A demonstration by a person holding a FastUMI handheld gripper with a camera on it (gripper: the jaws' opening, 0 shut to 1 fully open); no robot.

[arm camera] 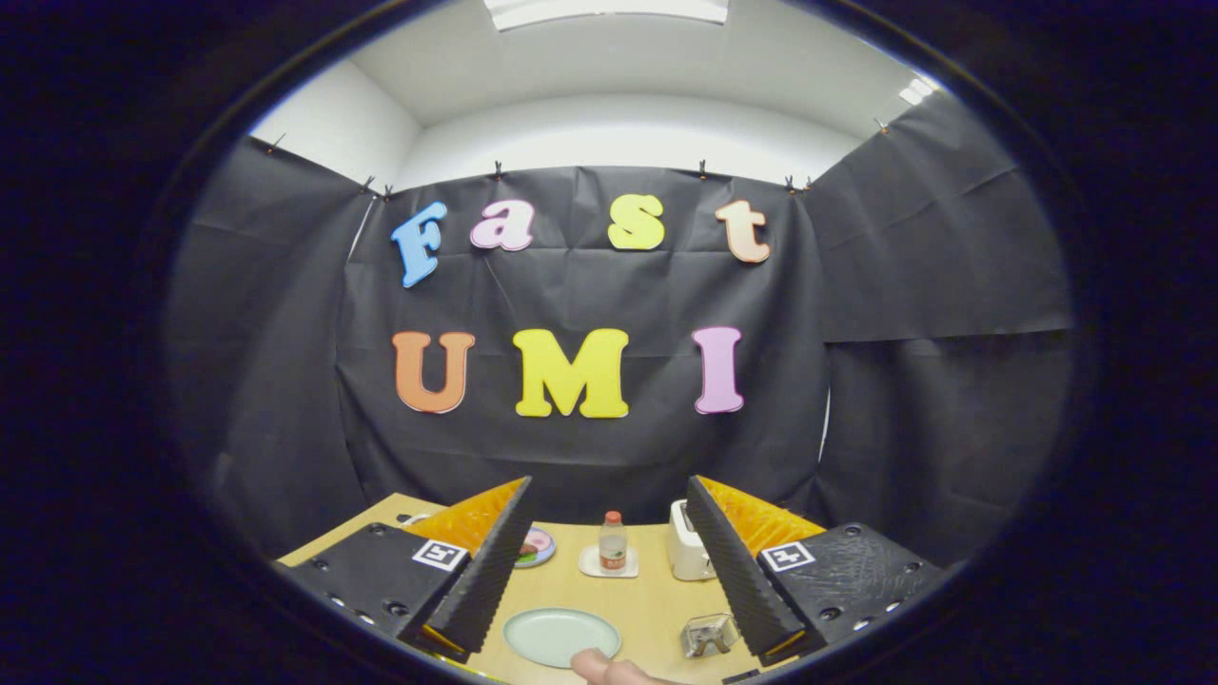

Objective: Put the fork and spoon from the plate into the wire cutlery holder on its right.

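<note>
My gripper (609, 482) is held high and level over the near side of a wooden table (647, 595), its fingers wide apart with nothing between them. Low between the fingers lies a pale green plate (561, 636); its visible surface looks bare. To the plate's right, close by the right finger (737, 571), stands the small wire cutlery holder (709, 635); I cannot tell what is inside it. A person's fingertip (609, 669) shows at the plate's near rim.
Farther back on the table stand a small bottle (613, 542) on a white coaster, a white toaster (685, 552) to its right, and a small dish with food (536, 547) beside the left finger. Black cloth walls close the booth behind.
</note>
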